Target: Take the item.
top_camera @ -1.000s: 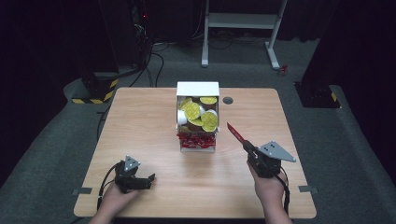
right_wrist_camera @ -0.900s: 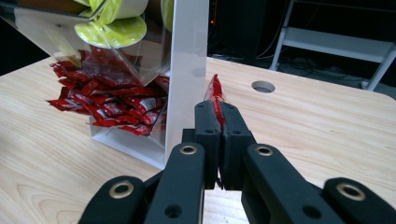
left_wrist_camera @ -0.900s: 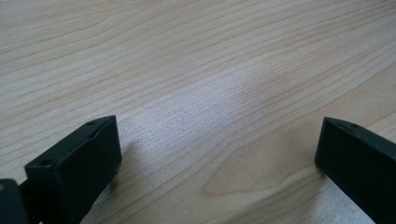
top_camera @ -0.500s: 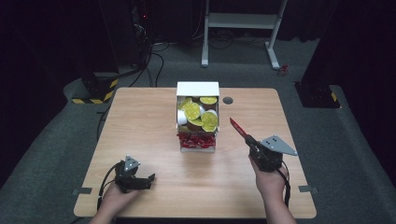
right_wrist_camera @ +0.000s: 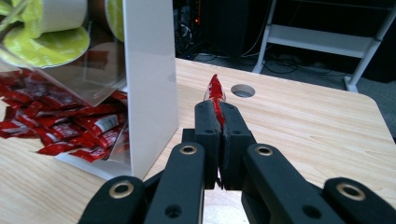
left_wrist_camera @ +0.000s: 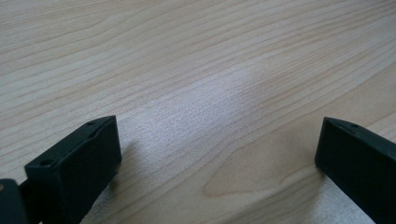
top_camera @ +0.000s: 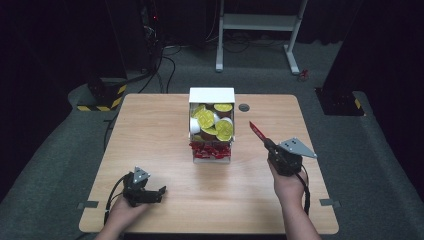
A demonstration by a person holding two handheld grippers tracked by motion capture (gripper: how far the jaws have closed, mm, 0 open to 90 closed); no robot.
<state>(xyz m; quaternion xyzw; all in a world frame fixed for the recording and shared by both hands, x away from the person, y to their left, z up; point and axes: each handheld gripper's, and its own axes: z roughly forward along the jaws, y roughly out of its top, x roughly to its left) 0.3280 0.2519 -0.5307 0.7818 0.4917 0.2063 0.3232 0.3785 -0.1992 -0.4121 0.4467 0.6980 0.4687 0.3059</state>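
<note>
White box (top_camera: 211,95) blocks centre; table (top_camera: 150,125) sides open.

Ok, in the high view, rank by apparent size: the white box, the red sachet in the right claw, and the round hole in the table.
1. white box
2. red sachet
3. round hole, though close to the sachet in size.

This is a lab or test room, not a home. A light wooden table with rounded corners (top_camera: 165,125) stands alone on grey carpet (top_camera: 60,165), ringed by darkness. At 12 o'clock stands a white metal-framed stand (top_camera: 257,22); at 11 o'clock black cables (top_camera: 165,60) trail from dark equipment. Yellow-and-black hazard-striped weights (top_camera: 107,92) sit at 10 o'clock, and a black base with a yellow mark (top_camera: 340,102) at 2 o'clock.
</note>
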